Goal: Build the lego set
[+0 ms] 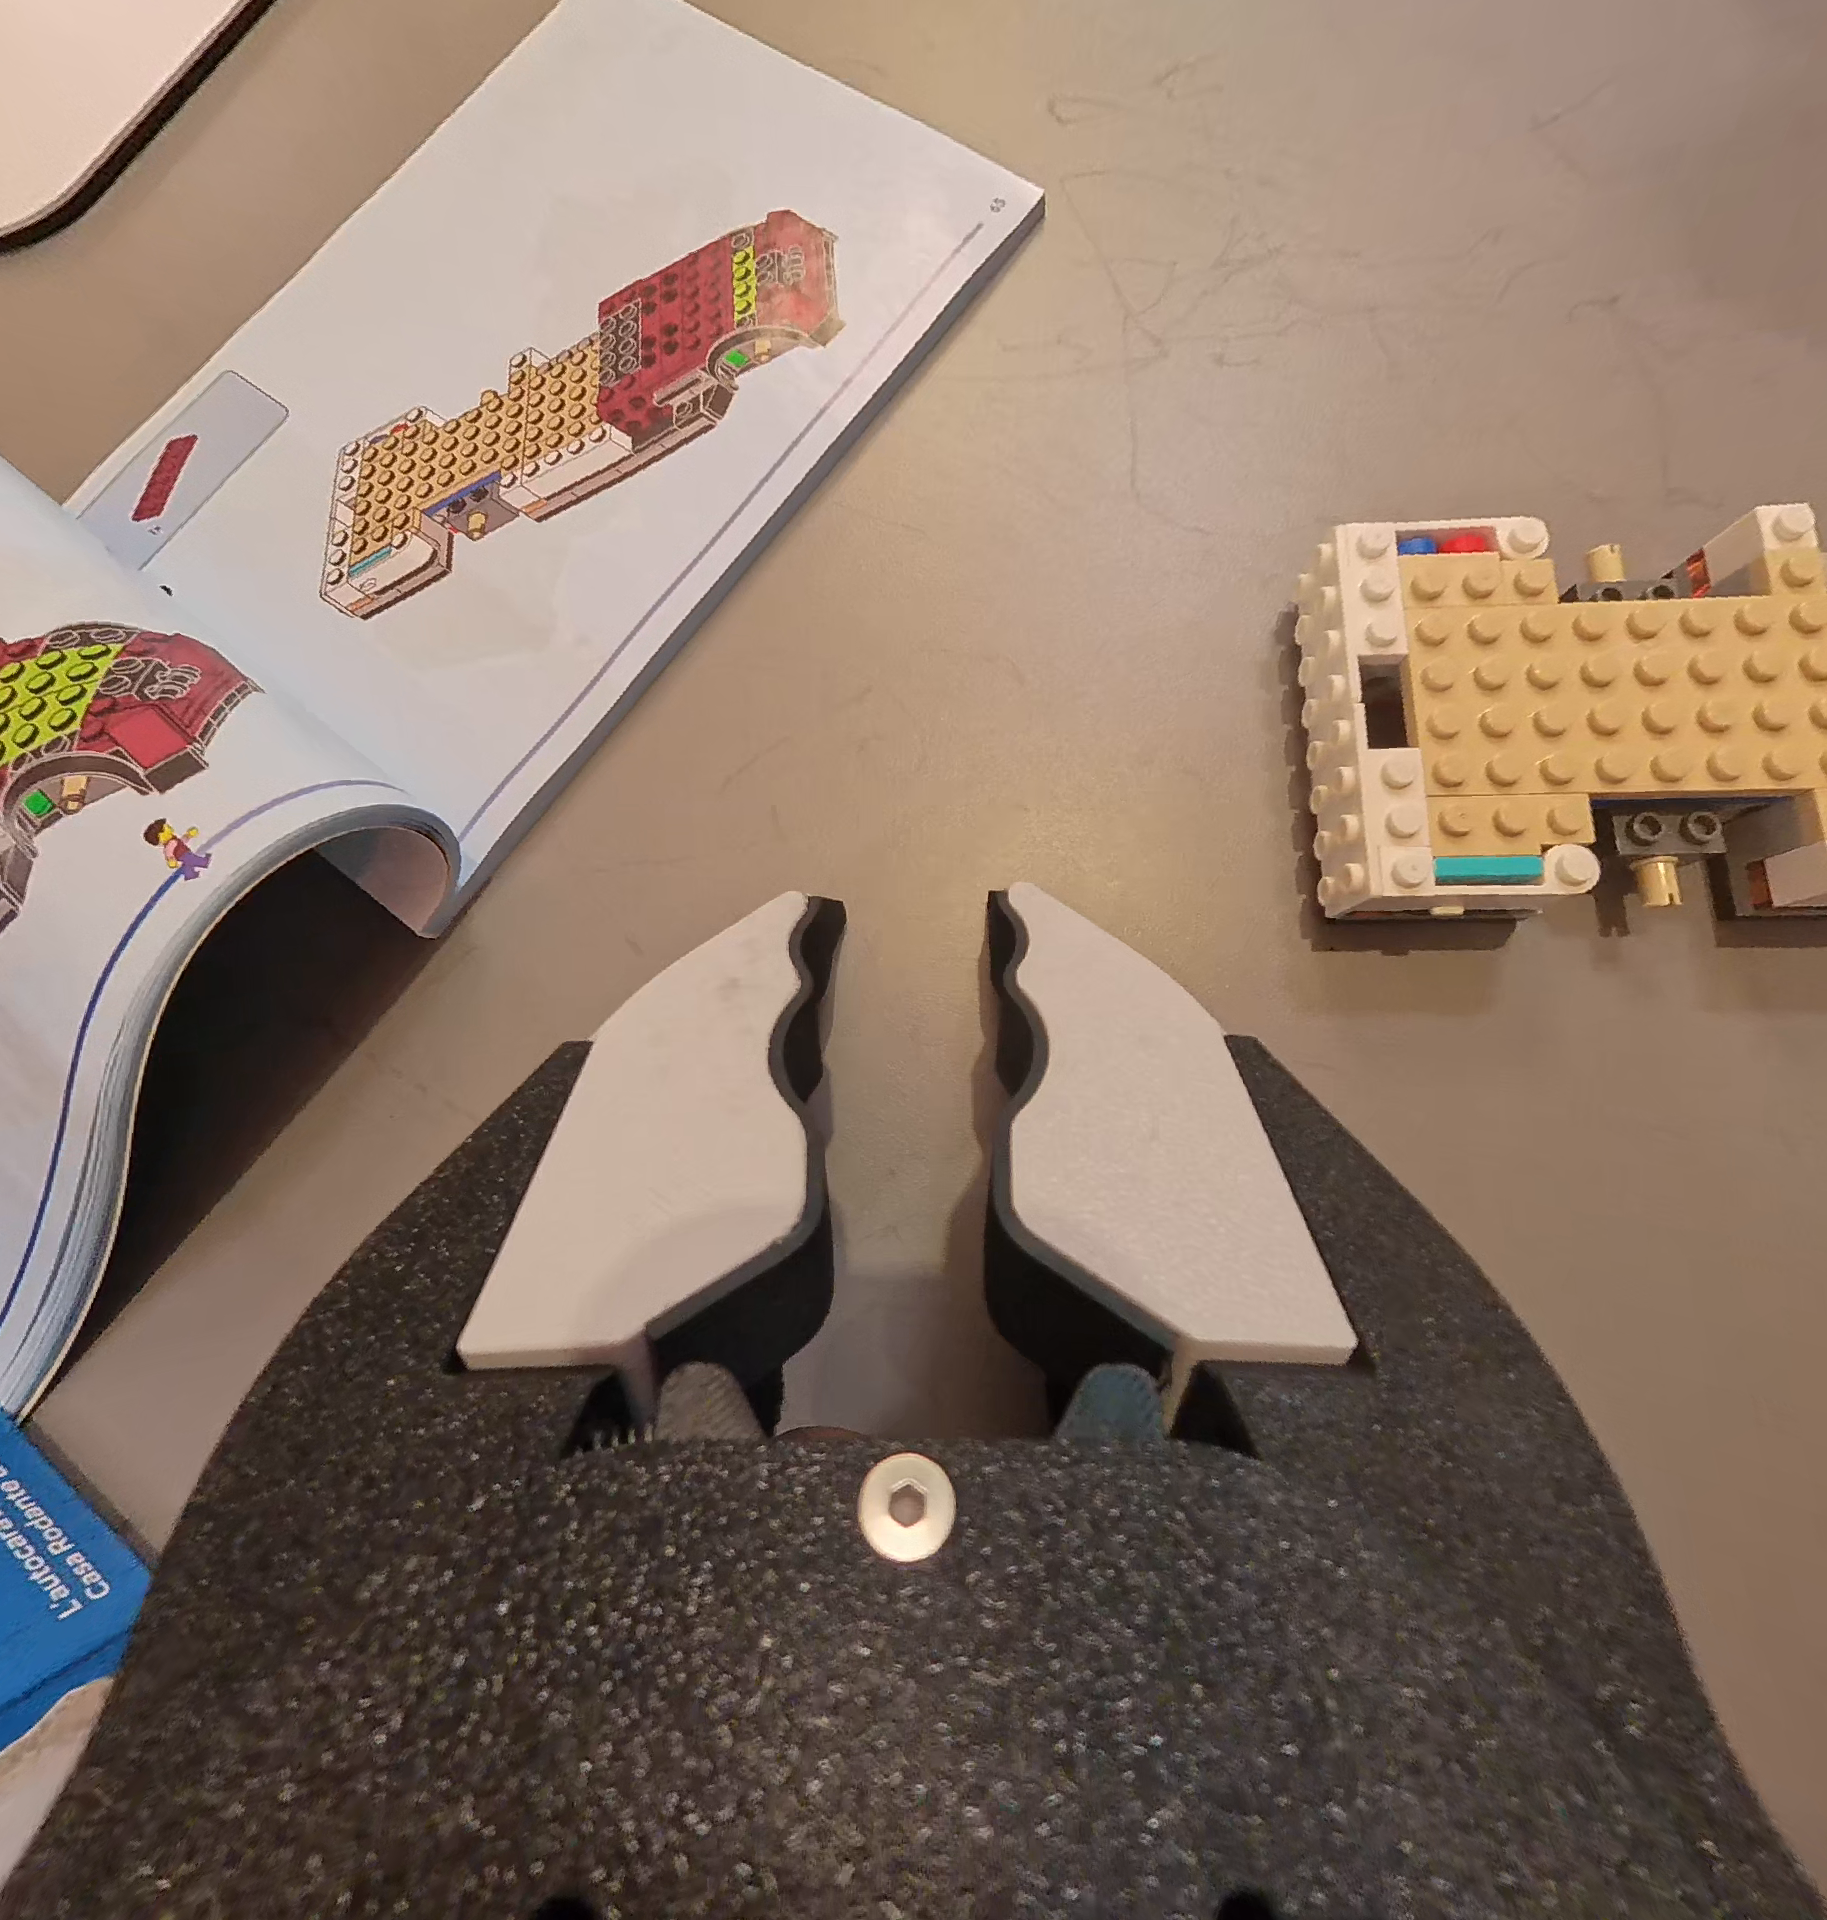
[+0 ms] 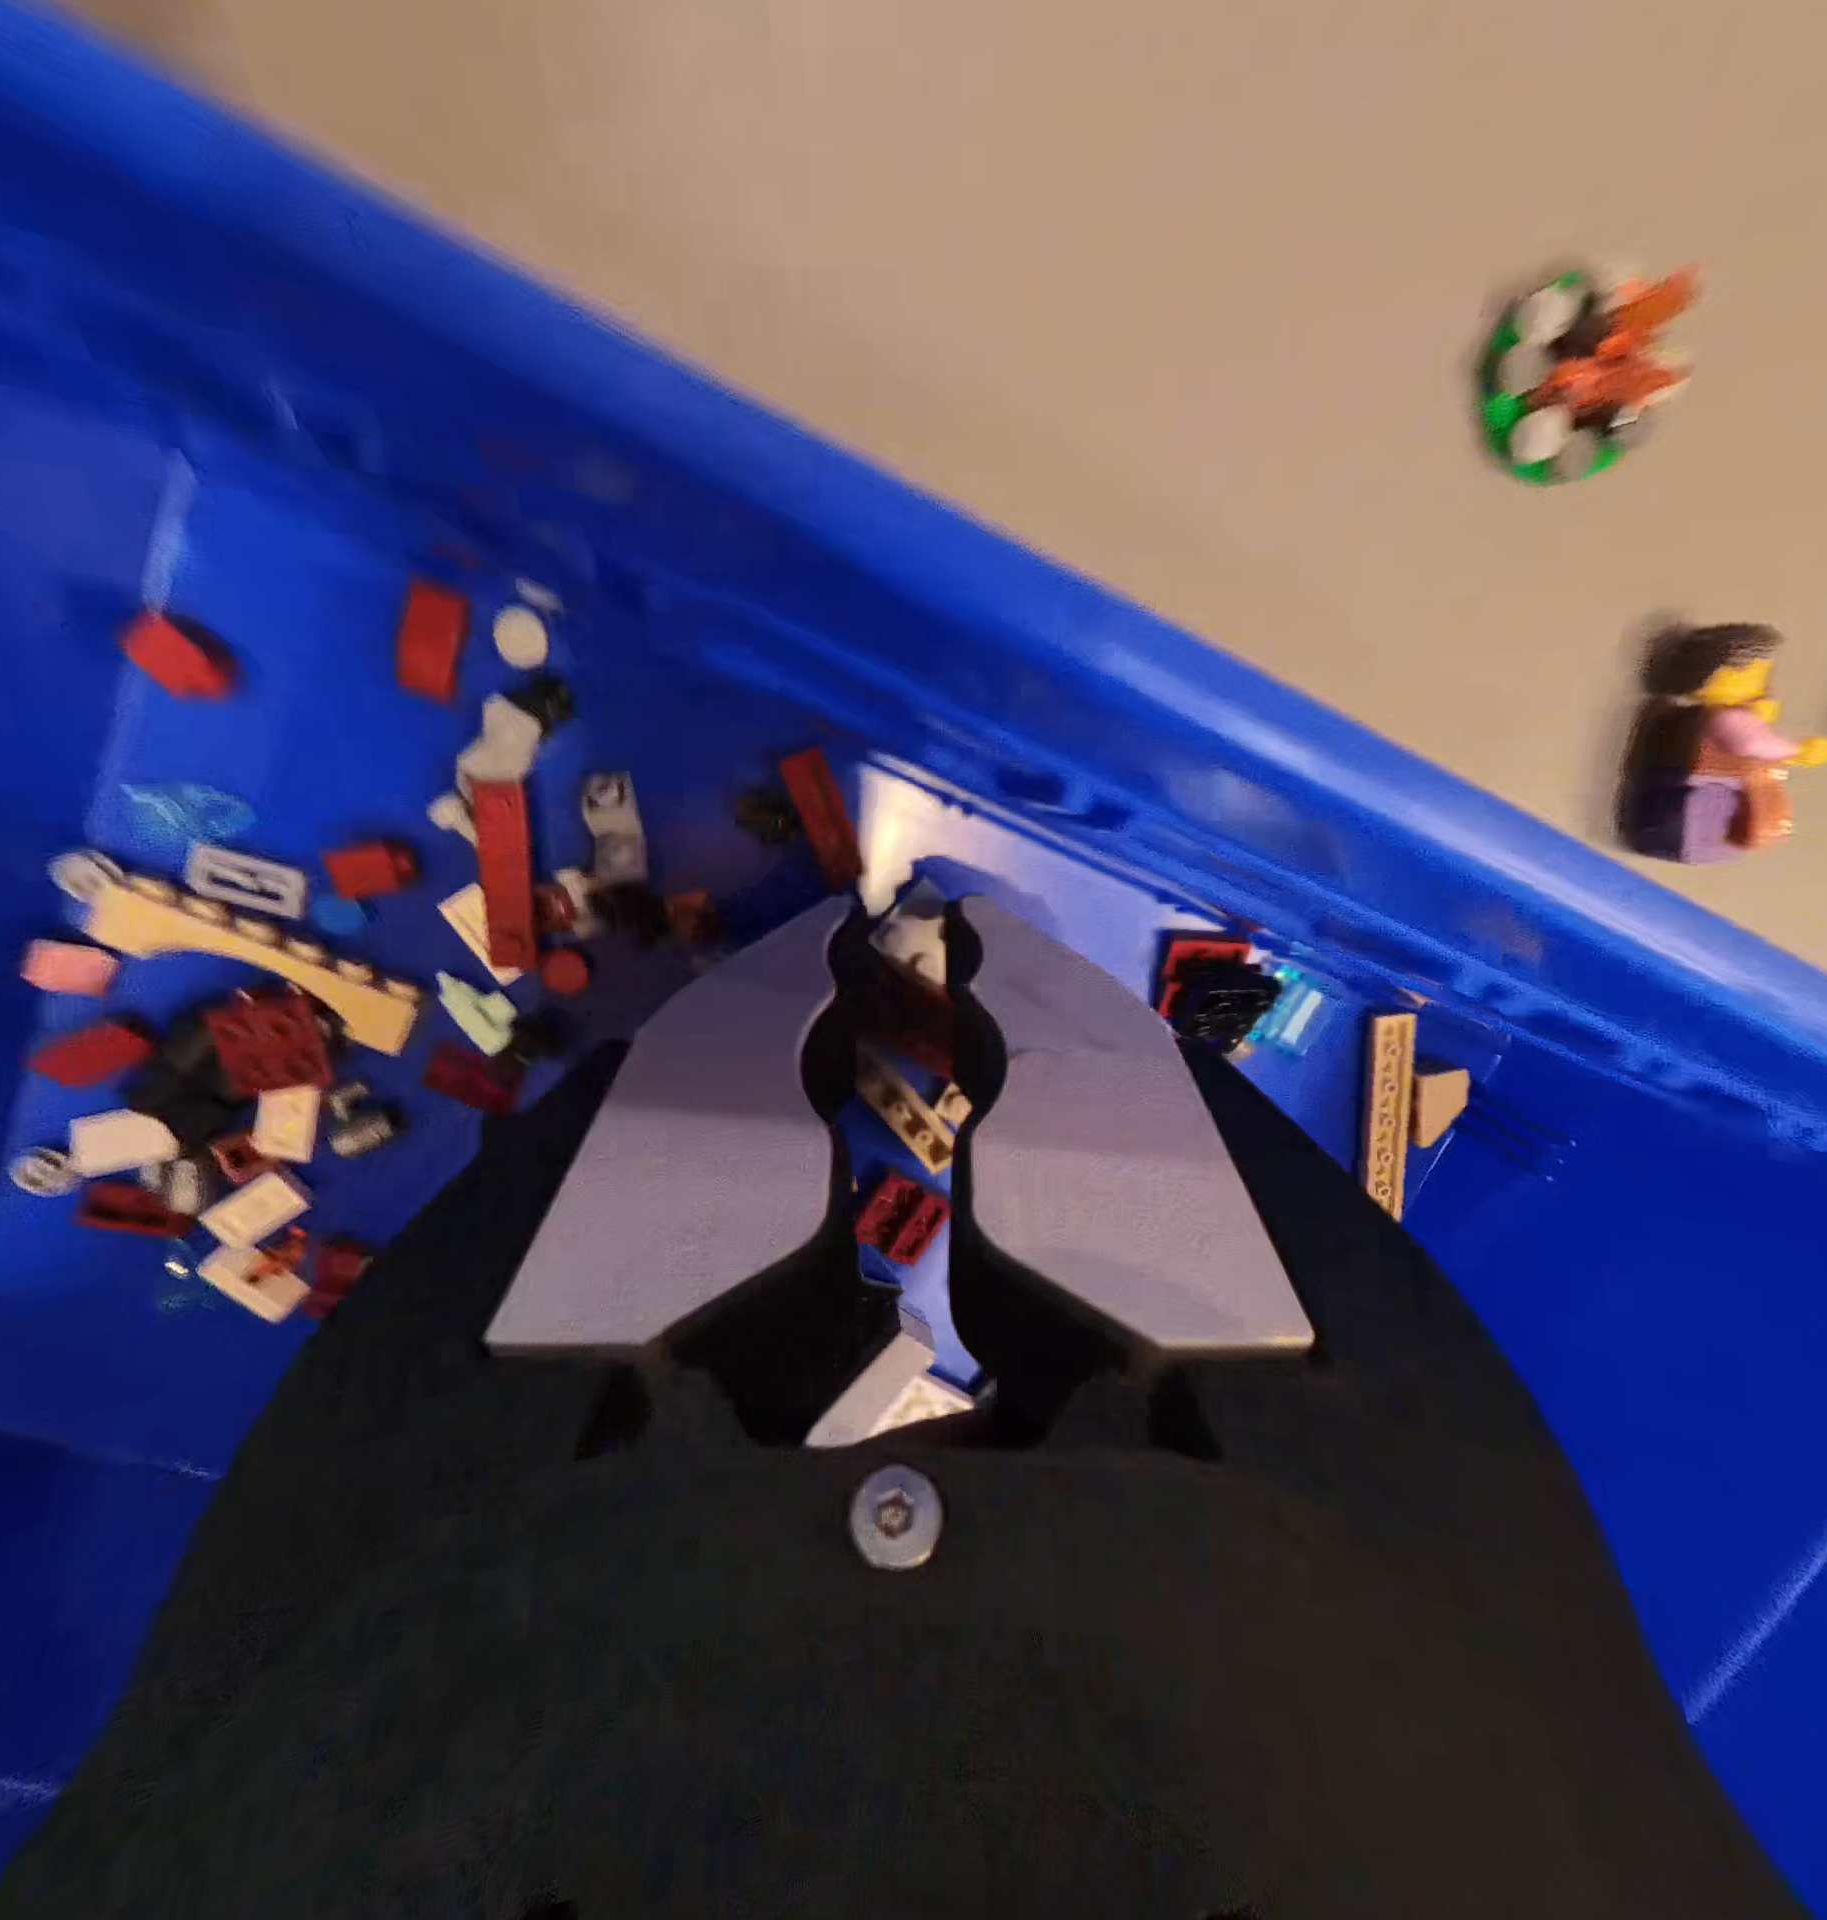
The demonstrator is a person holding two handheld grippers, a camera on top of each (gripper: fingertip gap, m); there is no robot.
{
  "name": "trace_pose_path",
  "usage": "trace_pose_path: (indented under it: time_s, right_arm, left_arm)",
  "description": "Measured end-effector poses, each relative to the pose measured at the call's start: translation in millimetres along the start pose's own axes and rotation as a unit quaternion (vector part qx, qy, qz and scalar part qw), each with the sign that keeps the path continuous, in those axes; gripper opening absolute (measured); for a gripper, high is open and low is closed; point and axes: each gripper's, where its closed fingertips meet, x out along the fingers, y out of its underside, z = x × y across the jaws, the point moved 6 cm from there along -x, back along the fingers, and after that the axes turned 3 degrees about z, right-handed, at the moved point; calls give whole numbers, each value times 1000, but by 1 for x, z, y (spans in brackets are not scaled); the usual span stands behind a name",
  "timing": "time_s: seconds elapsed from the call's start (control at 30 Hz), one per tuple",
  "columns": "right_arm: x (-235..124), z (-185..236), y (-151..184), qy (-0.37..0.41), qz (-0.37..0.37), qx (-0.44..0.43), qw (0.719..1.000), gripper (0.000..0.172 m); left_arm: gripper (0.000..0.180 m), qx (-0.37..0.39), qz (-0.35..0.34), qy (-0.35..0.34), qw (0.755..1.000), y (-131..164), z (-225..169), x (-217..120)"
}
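Left tongs (image 1: pixel 916 925) hovered over bare counter (image 1: pixel 1148 436), fingers apart, nothing between them. An open instruction booklet (image 1: pixel 597 416) lay to their left, its near pages curled up off the counter. A partly built brick model (image 1: pixel 1574 717), tan plates edged in white, sat off to the right, well apart from the fingertips. A blue box corner (image 1: pixel 26 1569) showed at lower left, a white board edge (image 1: pixel 47 94) at upper left.

Right tongs (image 2: pixel 904 920) reached down into a blue bin (image 2: pixel 1096 727) among scattered loose bricks (image 2: pixel 265 1039), dark red, white and tan. Fingers stood a little apart; small white and dark red pieces (image 2: pixel 914 966) lay in the gap near the tips. View blurred, so could not tell if the pads pressed on any of them. Outside the bin on the counter: a minifigure (image 2: pixel 1709 748) and a round green piece with orange parts (image 2: pixel 1574 374)
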Motion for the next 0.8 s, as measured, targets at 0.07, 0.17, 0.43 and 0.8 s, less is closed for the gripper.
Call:
trace_pose_path:
  time_s: [0.07, 0.17, 0.43, 0.8]
  right_arm:
    - [-1, 3, -4, -9, -10, -28, 1000, 19]
    - [-1, 2, -5, -6, -6, -31, 999, 21]
    - [-5, 13, -14, -56, -41, -6, 998, 18]
    - [4, 25, -14, -54, -14, 142, 988, 6]
  left_arm:
    - [30, 2, 0, -1, 1000, 0, 0, 0]
    - [30, 1, 0, 1, 1000, 0, 0, 0]
    - [29, 4, 0, 0, 1000, 0, -1, 0]
    - [28, 4, 0, -3, 1000, 0, -1, 0]
